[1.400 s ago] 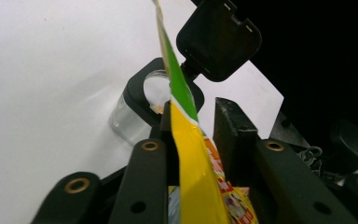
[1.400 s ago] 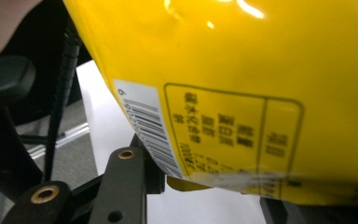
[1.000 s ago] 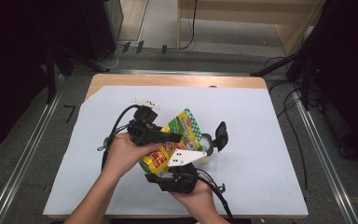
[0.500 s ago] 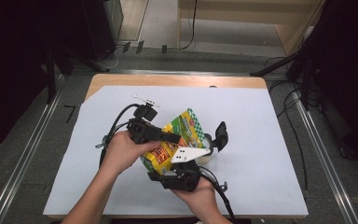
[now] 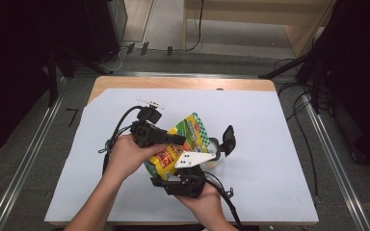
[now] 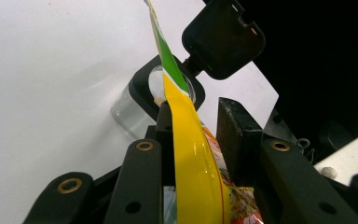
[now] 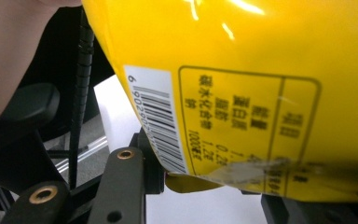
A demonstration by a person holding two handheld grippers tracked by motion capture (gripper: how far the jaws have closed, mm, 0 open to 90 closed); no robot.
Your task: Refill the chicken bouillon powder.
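1. A glossy yellow-green plastic snack bag [image 5: 176, 147] is held above the middle of the white sheet-covered table [image 5: 270, 144], tilted, its green end up & away from the person.
2. Left gripper [image 5: 173, 140]: the bag's thin edge is pinched betw. its black jaws, as seen in the left gripper view [image 6: 191, 140].
3. Right gripper [image 5: 185, 175]: placed under the bag's lower end, near the person. In the right gripper view the barcode side of the bag [image 7: 223, 93] sits over the jaws; the bottom corner appears to be gripped, but can't tell for sure.
4. A clear plastic jar w/ a black hinged lid [image 5: 221, 147] stands on the table just beyond the bag, lid flipped open. Bag tip is seen right at the jar mouth [image 6: 168, 88].
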